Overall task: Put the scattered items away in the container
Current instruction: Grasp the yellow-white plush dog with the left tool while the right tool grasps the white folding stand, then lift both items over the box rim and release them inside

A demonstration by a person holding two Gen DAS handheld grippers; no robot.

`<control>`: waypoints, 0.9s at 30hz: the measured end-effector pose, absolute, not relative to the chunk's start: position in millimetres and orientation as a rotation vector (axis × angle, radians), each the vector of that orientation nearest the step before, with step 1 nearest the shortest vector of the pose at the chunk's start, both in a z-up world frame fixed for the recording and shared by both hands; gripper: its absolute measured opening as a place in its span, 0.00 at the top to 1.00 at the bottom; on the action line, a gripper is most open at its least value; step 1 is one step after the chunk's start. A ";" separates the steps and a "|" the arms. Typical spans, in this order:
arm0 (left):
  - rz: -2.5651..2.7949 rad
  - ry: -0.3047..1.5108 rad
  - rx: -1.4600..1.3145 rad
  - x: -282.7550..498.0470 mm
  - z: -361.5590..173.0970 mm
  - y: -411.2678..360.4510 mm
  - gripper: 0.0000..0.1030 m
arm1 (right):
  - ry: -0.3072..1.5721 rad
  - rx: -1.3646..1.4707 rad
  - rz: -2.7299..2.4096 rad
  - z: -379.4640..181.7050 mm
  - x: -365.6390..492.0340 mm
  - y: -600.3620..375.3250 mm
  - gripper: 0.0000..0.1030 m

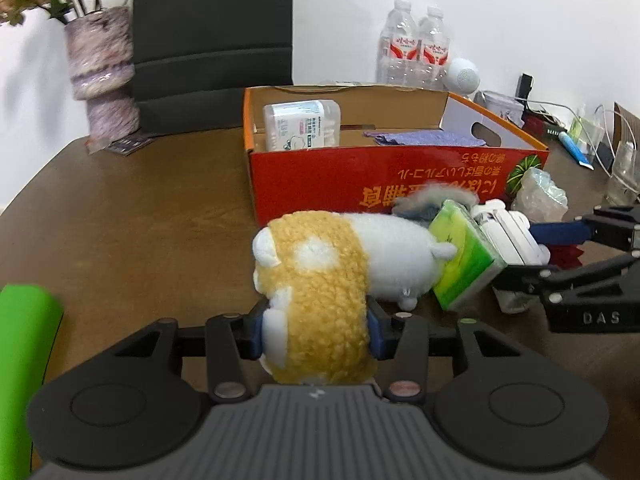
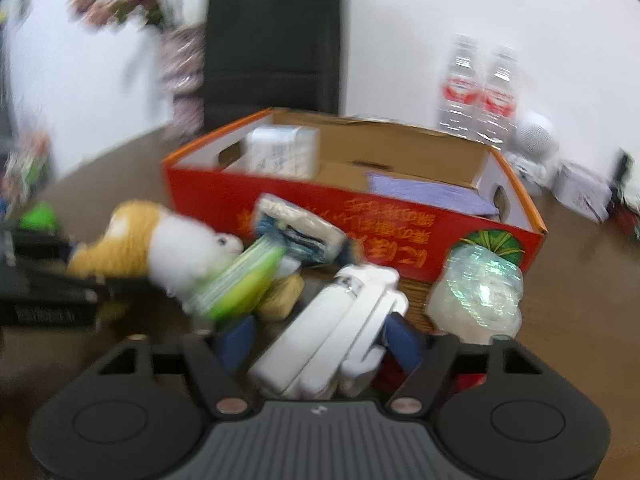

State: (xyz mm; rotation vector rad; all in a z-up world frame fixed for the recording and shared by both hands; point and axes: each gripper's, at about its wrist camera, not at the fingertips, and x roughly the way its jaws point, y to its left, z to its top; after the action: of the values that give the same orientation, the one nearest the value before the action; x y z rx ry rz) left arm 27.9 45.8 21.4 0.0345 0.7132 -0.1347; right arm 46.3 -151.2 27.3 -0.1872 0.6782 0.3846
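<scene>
My left gripper [image 1: 316, 332] is shut on a yellow and white plush toy [image 1: 320, 276], in front of the red cardboard box [image 1: 380, 184]. The plush also shows in the right wrist view [image 2: 160, 248]. My right gripper [image 2: 320, 344] has its jaws against a white folded plastic object [image 2: 332, 336]; in the left wrist view the gripper [image 1: 532, 248] comes in from the right around the same object [image 1: 508, 236]. A green tissue pack [image 1: 464, 256] leans between plush and white object. The box holds a white wipes pack [image 1: 300, 124] and a purple cloth [image 1: 424, 138].
A crumpled clear plastic bag [image 2: 476, 296] lies right of the box. Water bottles [image 1: 412, 48], a white speaker [image 1: 462, 74] and cables stand behind. A vase [image 1: 102, 68] and black chair [image 1: 212, 40] are at back left. A green roll [image 1: 24, 344] lies at left.
</scene>
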 end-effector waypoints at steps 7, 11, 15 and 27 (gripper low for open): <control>-0.103 0.689 0.069 35.4 25.2 33.4 0.55 | 0.732 -0.142 0.369 32.4 63.5 -160.0 0.48; -0.103 0.581 -0.019 7.4 49.0 37.7 0.55 | 0.729 -0.201 0.379 39.1 53.9 -158.2 0.62; -0.085 0.494 -0.099 8.0 82.5 55.5 0.55 | 0.673 -0.126 0.340 58.8 46.3 -180.4 1.00; -0.004 0.463 -0.198 2.1 89.4 79.5 0.55 | 0.800 -0.223 0.445 16.3 49.5 -141.4 0.46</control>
State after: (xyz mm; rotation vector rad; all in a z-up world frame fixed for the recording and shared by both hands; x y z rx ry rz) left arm 2.1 79.5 89.4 -0.1984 0.4633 -0.0044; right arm 49.5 -141.4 16.3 -0.2228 0.8004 0.4448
